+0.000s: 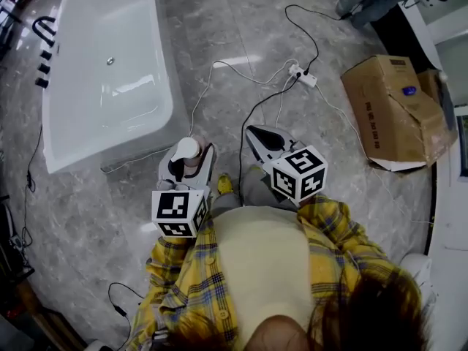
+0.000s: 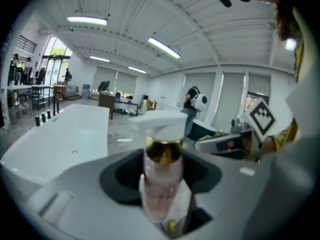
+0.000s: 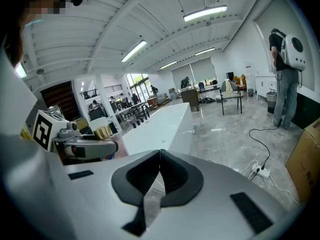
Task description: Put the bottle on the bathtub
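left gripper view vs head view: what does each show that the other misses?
Left gripper view only: the ceiling lights, the gold collar under the pump head. Head view only: the cardboard box, the power strip and cables on the floor, the yellow plaid shirt. Both: the bathtub, the bottle in the left gripper, the right gripper.

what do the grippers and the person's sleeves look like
The left gripper and right gripper have smooth pale grey plastic shells with black lining round the jaws. The left cube and right cube are white with black square markers. The sleeves are yellow plaid with dark stripes, worn over a cream top.
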The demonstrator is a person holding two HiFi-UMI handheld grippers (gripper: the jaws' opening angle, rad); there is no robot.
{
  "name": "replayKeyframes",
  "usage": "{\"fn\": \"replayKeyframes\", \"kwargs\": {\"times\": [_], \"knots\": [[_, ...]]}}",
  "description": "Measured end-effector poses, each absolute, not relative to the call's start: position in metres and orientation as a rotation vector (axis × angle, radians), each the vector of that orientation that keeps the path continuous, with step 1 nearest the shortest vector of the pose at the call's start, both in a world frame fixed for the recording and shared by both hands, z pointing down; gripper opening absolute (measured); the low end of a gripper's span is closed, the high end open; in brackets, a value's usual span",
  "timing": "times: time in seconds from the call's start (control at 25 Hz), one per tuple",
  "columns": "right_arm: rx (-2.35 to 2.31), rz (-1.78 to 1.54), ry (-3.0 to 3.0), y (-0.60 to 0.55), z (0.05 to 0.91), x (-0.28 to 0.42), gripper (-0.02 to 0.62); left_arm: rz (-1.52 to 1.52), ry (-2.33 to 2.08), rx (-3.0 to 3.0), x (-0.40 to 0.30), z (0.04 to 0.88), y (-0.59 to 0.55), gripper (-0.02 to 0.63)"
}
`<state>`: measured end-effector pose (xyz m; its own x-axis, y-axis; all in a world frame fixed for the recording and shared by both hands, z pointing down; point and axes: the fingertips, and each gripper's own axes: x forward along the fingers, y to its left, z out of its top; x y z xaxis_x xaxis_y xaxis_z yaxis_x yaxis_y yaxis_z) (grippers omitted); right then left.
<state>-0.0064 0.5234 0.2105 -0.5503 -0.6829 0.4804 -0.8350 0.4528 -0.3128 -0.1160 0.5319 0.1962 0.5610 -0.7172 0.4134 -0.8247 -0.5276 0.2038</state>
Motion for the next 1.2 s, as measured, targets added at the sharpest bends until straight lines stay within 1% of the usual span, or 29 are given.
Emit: {"fn": "replayKeyframes", "kwargs": {"times": [0.48,1.2], "knots": [[1.221,0.716,-2.461,0.444,0.214,-0.001,0.014,0.392,-1.317,2.391,-0.102,0.203,0.463,0.216],[1.023,0.710,-2.546,0.313,0.218,0.060,0.014,0.398,-1.461,2.253,-0.042,0.216,0.345,0.216]]}}
